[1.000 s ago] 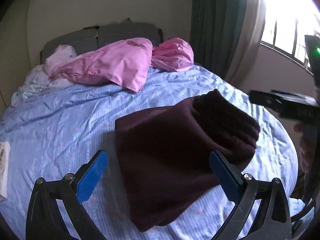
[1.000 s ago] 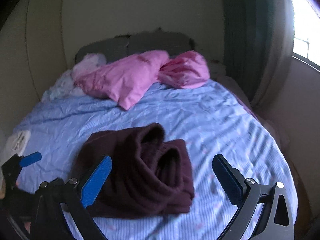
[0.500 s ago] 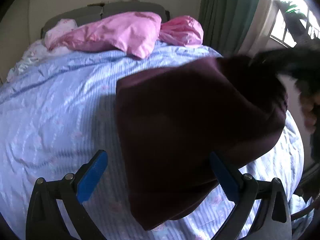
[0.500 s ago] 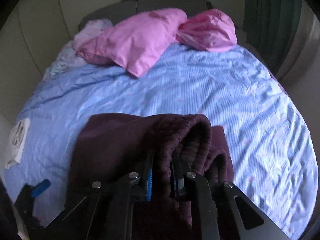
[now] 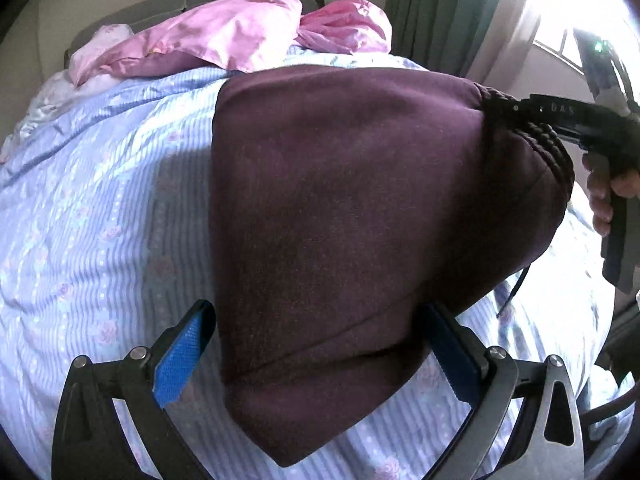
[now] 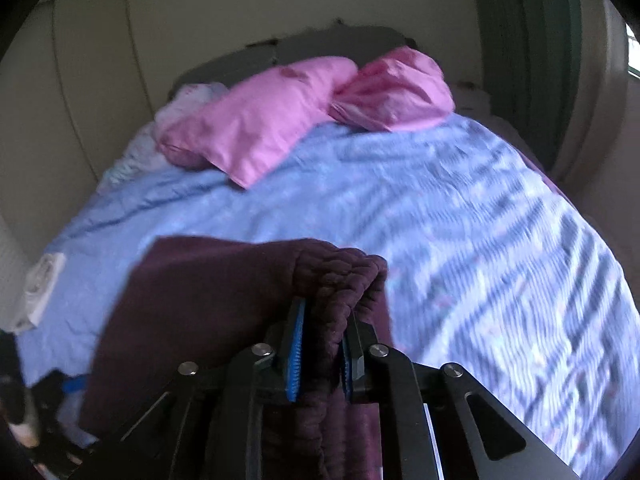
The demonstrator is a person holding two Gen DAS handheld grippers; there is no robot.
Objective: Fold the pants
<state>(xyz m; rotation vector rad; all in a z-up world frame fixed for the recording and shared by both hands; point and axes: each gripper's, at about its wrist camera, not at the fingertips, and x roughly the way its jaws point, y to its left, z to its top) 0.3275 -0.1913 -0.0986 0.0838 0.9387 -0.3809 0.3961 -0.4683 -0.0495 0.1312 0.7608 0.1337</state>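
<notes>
On the bed [image 5: 92, 208], seen from my left wrist, the maroon pants [image 5: 360, 216] lie folded over the blue striped bedsheet, filling the middle of the view. My left gripper [image 5: 316, 356] has its jaws spread wide, one blue pad on each side of the near end of the pants, neither pad pressing the cloth. The fabric sits between them but is not grasped. At the right edge, my right gripper [image 5: 516, 110] bites the ribbed waistband at the far corner of the pants, and my right hand [image 5: 608, 196] wraps the grip below it. Two pink pillows [image 5: 236, 40] lie at the head of the bed, with a green curtain [image 5: 440, 12] beside the bright window.

From my right wrist, the right gripper [image 6: 320, 356] has its jaws nearly together with a thick bunch of the ribbed waistband [image 6: 340, 280] caught between the blue pads; the jaws are easing open a little, yet the pads press the cloth on both sides. The rest of the pants [image 6: 192, 304] spreads to the left of the jaws over the bed [image 6: 460, 216]. The picture is blurred. The pink pillows [image 6: 272, 120] rest against the grey headboard [image 6: 320, 44], and a small white cloth [image 6: 40, 284] lies at the left edge of the sheet.
</notes>
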